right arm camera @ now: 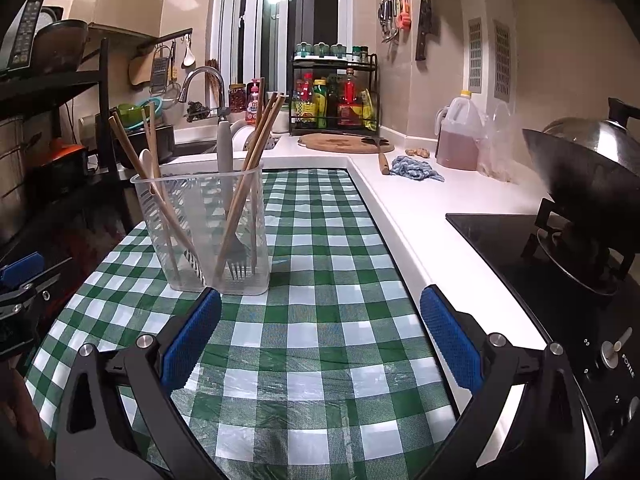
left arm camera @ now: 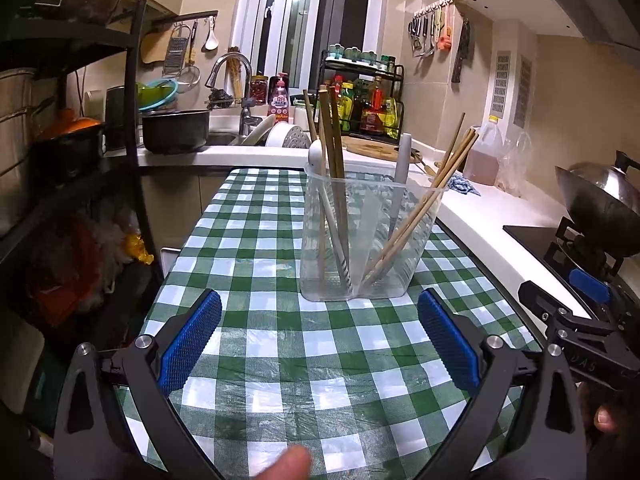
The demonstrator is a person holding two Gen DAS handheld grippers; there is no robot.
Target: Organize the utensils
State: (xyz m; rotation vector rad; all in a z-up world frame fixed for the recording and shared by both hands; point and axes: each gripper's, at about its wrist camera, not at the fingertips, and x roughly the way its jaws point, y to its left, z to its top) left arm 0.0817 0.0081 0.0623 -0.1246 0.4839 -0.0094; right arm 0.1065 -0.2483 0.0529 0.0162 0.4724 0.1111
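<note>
A clear plastic utensil holder (left arm camera: 360, 240) stands on the green checked tablecloth (left arm camera: 272, 344). It holds wooden chopsticks (left arm camera: 334, 148), a white spoon (left arm camera: 316, 160) and a grey-handled fork (left arm camera: 403, 160). My left gripper (left arm camera: 320, 336) is open and empty, just in front of the holder. In the right wrist view the holder (right arm camera: 208, 232) stands to the left, with chopsticks (right arm camera: 256, 148) and the fork (right arm camera: 236, 264) inside. My right gripper (right arm camera: 320, 336) is open and empty over the cloth, to the right of the holder.
A white counter (right arm camera: 420, 208) borders the table on the right, with a black hob and wok (right arm camera: 588, 184), an oil jug (right arm camera: 458, 136), a blue rag (right arm camera: 416, 169) and a cutting board (right arm camera: 344, 142). A dark shelf rack (left arm camera: 80, 160) stands at the left. The sink (left arm camera: 224, 136) lies behind.
</note>
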